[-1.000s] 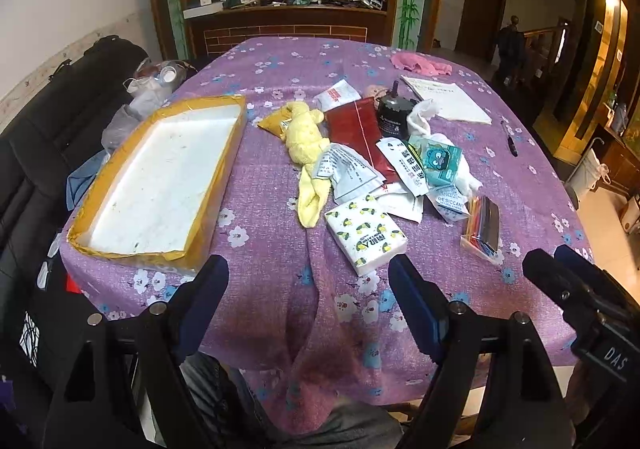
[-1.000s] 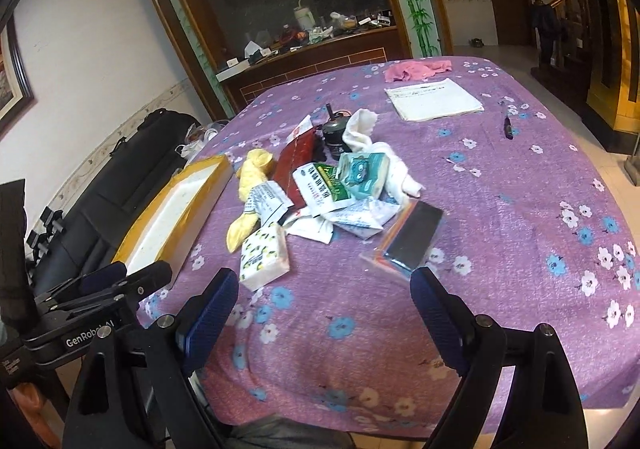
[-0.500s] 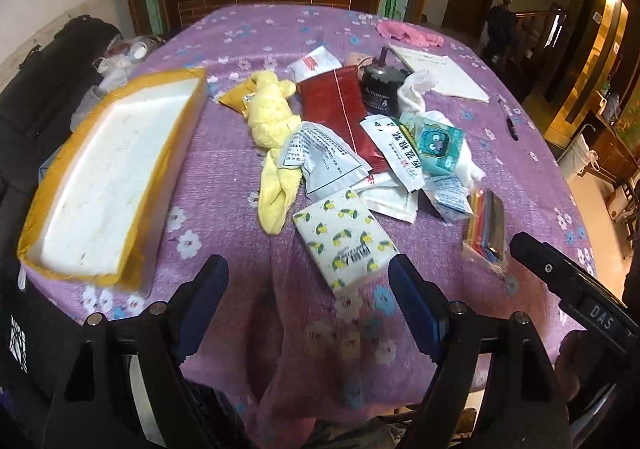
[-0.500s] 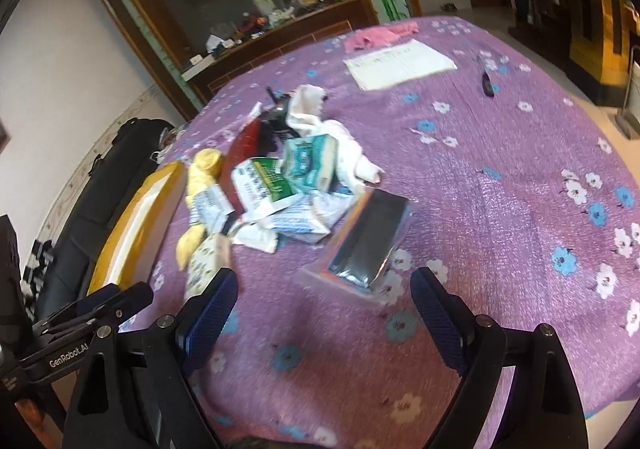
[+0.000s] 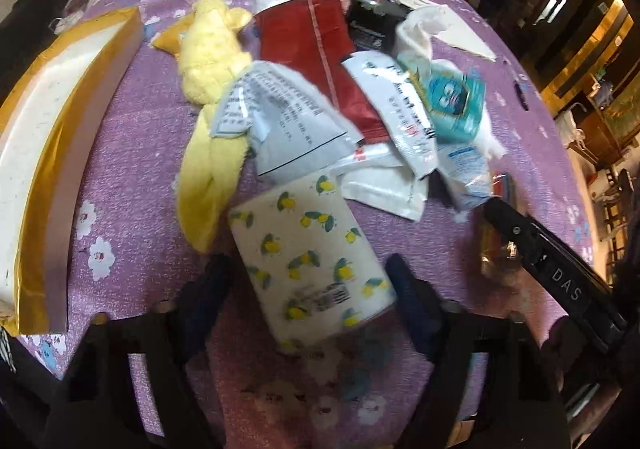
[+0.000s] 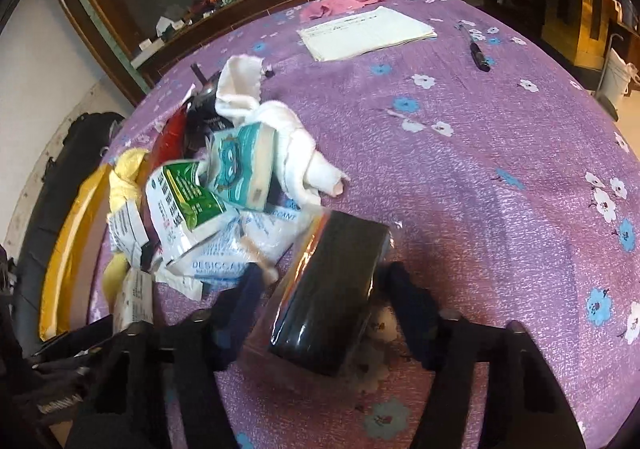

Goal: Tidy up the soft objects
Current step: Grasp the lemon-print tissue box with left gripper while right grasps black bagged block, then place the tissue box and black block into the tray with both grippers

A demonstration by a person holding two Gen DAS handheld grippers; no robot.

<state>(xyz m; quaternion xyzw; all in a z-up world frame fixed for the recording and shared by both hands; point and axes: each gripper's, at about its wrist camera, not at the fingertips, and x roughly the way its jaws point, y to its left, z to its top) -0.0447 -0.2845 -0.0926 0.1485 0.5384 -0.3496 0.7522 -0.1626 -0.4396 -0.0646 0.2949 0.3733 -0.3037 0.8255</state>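
both views are smeared by motion blur, so we cannot read most of the print on the packets. in the left wrist view our right gripper (image 5: 552, 269) shows only as a black bar cutting in from 4 o'clock, hiding most of the plastic-wrapped dark pack behind it. the yellow-edged tray (image 5: 60, 137) is cut off at 9 o'clock, and the black motor-like object (image 5: 370, 23) at 12 o'clock is half buried under the pile.

we hold the left gripper (image 5: 308, 281) low over the purple flowered tablecloth (image 5: 132, 121), pointed toward the pile. its jaws are spread wide, one blue pad on each side of the near end of the lemon-print tissue pack (image 5: 310, 255). the right pad sits just beside the pack's corner, the left pad a little apart; we cannot tell whether either touches. nothing is gripped.

the right gripper (image 6: 322, 297) is also low and tilted down, jaws apart and straddling the plastic-wrapped dark pack (image 6: 332, 289), which lies at the centre of its view. contact with the wrapper is unclear, and the pack rests on the cloth, not lifted.

beyond the tissue pack, toward 12 o'clock, lie the yellow cloth (image 5: 212, 61), a grey printed pouch (image 5: 288, 117), a red pouch (image 5: 316, 53) and a teal packet (image 5: 452, 97). the white cloth (image 6: 276, 121) drapes behind the teal packet, and the pink cloth (image 6: 340, 5) lies far off at 12 o'clock beside a paper pad (image 6: 364, 33).
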